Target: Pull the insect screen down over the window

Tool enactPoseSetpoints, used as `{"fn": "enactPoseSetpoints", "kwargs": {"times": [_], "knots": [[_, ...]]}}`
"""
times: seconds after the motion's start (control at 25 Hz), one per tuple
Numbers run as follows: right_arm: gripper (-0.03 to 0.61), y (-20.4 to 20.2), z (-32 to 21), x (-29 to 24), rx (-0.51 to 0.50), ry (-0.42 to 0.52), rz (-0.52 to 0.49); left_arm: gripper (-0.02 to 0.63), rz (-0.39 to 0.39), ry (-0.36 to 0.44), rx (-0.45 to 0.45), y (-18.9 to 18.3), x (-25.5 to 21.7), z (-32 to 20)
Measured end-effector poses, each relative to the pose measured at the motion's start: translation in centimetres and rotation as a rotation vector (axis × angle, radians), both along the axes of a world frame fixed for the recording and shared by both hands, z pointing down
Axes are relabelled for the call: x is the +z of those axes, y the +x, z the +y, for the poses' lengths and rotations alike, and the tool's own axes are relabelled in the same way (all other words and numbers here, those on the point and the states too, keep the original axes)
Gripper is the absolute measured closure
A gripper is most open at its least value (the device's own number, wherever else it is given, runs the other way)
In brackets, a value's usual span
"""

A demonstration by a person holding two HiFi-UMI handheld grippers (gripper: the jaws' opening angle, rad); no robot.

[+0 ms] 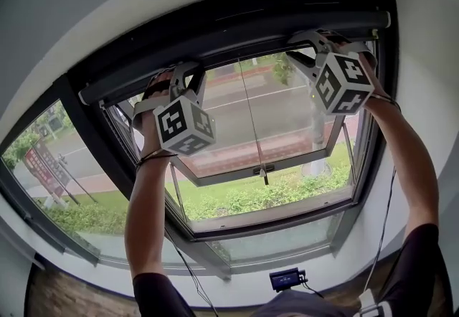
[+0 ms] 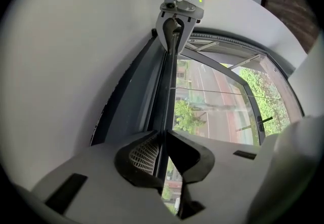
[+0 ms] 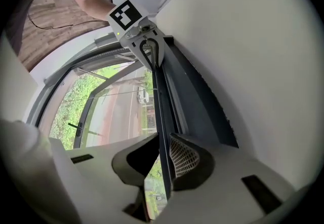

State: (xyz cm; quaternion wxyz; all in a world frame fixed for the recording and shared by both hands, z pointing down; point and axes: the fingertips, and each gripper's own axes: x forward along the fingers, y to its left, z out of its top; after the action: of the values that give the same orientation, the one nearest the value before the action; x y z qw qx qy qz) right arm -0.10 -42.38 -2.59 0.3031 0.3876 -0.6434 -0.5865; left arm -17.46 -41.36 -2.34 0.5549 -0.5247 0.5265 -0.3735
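The insect screen is rolled up at the head of the window, and its thin pull bar point(image 1: 251, 46) runs along the top of the frame. My left gripper point(image 1: 181, 73) reaches up to the bar's left part, my right gripper point(image 1: 314, 40) to its right part. In the left gripper view the pull bar point(image 2: 169, 96) passes edge-on between the jaws of the left gripper point(image 2: 164, 142), which are shut on it. In the right gripper view the right gripper point(image 3: 164, 147) is clamped on the same bar point(image 3: 159, 101). Each view shows the other gripper far along the bar.
Behind the bar a window sash point(image 1: 272, 158) stands tilted open outward, with a handle point(image 1: 264, 172) at its lower rail. A thin cord point(image 1: 247, 107) hangs down the middle. White curved wall surrounds the frame. A small black device point(image 1: 287, 278) sits on the sill below.
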Motion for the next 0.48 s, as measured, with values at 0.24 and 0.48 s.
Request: {"fn": "enactPoseSetpoints", "kwargs": {"times": [0.24, 0.48], "knots": [[0.515, 1.8, -1.1, -0.4, 0.028, -0.013, -0.004, 0.578, -0.053, -0.026, -0.110, -2.1, 0.1, -0.1], [0.517, 0.8, -1.5, -0.3, 0.059, -0.008, 0.049, 0.581, -0.064, -0.027, -0.116, -2.0, 0.1, -0.2]]}}
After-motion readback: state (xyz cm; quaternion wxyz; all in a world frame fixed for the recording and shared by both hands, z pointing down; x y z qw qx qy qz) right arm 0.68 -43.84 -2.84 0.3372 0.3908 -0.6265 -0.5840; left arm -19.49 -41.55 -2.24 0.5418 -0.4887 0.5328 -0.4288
